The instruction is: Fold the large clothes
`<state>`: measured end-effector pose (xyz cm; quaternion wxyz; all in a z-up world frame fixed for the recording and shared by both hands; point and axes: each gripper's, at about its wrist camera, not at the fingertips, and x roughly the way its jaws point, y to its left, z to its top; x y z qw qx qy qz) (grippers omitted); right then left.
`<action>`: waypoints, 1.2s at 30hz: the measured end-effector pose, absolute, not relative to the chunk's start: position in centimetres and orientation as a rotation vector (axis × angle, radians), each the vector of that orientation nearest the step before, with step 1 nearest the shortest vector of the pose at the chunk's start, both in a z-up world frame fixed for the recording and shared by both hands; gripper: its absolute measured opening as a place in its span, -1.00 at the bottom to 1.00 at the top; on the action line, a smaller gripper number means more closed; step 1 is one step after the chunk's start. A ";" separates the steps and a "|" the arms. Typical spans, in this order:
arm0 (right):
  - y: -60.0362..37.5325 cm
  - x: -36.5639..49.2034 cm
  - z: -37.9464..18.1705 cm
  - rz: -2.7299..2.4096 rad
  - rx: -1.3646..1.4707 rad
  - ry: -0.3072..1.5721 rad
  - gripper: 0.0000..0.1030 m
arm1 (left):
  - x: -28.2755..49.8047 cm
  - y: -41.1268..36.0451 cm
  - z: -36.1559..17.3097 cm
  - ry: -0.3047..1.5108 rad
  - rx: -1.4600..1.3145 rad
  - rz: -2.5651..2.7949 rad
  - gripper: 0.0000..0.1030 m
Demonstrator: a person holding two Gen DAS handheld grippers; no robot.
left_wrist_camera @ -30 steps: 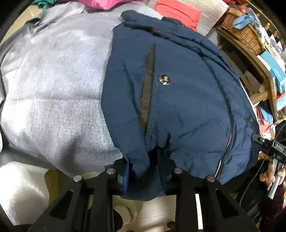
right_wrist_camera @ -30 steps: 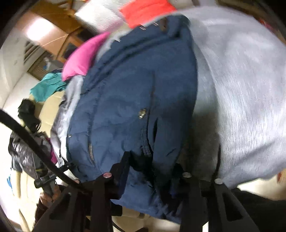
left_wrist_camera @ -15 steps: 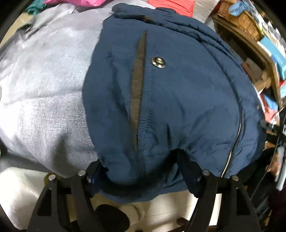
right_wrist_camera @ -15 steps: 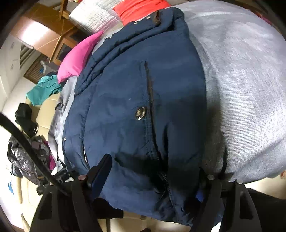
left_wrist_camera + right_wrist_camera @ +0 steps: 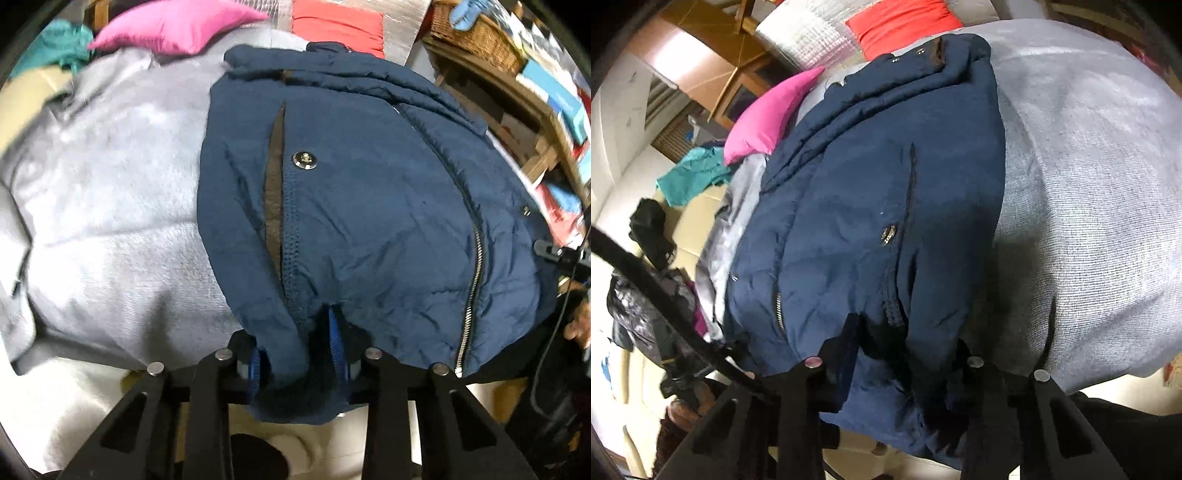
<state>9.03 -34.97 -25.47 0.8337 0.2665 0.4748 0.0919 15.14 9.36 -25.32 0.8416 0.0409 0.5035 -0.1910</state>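
A navy padded jacket (image 5: pixel 369 203) lies spread over a grey knit cloth (image 5: pixel 110 206), its zip running down the right side and a snap button beside the pocket slit. My left gripper (image 5: pixel 297 354) is at the jacket's near hem, jaws closing, with a bunched fold of the hem pinched between the blue pads (image 5: pixel 338 347). In the right wrist view the same jacket (image 5: pixel 871 206) fills the middle. My right gripper (image 5: pixel 905 354) is also at the near hem, jaws closing, with dark fabric pressed between its fingers (image 5: pixel 849 343).
A pink cushion (image 5: pixel 173 26) and a red cushion (image 5: pixel 336 26) lie at the far side. A wooden shelf with a wicker basket (image 5: pixel 480 33) stands on the right. A teal cloth (image 5: pixel 690 177) and dark bags (image 5: pixel 650 229) lie left of the jacket. A person's hand (image 5: pixel 580 325) shows at the right edge.
Half a second ago both grippers stood wide open around the hem. Both have since shut on it again. The left view has pulled back a little, showing the pink cushion.
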 end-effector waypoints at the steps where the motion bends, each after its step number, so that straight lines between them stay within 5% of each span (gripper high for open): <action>1: -34.8 9.1 -25.6 0.190 0.552 1.012 -0.24 | 15.0 9.1 -25.3 1.056 0.110 -0.387 -0.38; 36: -33.0 7.0 -25.1 0.209 0.463 0.989 -0.41 | 11.8 6.7 -23.3 0.938 0.190 -0.351 -0.52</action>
